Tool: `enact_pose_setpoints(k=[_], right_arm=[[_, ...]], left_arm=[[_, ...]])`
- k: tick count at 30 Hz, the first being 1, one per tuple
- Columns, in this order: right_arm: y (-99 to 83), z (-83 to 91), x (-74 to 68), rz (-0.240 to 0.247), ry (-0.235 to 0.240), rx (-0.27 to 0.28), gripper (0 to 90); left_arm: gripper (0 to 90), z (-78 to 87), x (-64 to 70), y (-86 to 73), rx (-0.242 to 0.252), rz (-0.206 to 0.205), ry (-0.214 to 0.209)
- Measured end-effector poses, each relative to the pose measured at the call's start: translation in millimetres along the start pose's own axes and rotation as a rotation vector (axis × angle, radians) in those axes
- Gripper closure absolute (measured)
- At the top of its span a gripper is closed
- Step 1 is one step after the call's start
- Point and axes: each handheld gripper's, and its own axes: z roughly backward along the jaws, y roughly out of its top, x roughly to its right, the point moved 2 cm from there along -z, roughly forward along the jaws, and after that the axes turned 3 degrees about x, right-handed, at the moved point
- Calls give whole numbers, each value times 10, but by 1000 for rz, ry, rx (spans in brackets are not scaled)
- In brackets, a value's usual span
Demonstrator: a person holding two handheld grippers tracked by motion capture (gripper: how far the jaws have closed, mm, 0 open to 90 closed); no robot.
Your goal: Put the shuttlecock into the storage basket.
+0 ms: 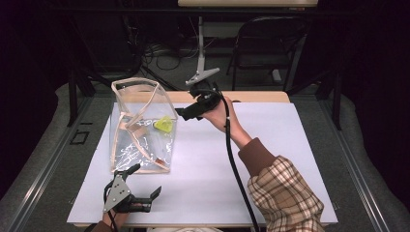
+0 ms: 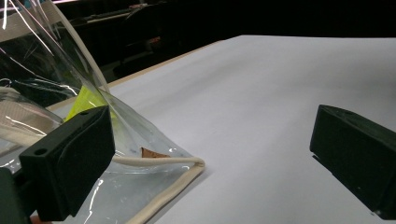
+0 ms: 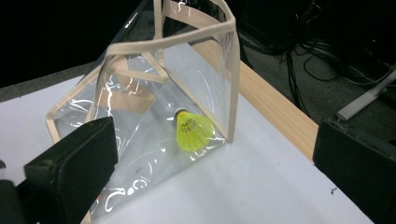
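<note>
Inside my clear bag (image 1: 140,125) lies the yellow shuttlecock (image 3: 191,130) (cork end up); my right gripper (image 1: 186,112) hovers beside it, spread empty, and my left gripper (image 1: 145,186) gapes at its near corner.

So there's a clear plastic bag (image 1: 140,126) with beige trim and straps, standing up on the white table toward the left side, mouth open at the top. Inside sits a yellow shuttlecock (image 3: 192,130), lying on the bag's bottom against the right-hand wall, cork end tilted up.
</note>
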Motion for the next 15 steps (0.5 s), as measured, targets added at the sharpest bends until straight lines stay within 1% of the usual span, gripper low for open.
enact_pose_setpoints(k=[3, 9, 15], right_arm=[[-89, 92, 43, -4, -9, 3, 0], [-295, 234, 97, 8, -36, -14, 0], [-457, 374, 143, -3, -52, -10, 0]], left_arm=[[0, -4, 0, -1, -1, 0, 0], [0, -5, -1, -2, -2, 0, 1], [0, -4, -3, -2, -2, 1, 1]])
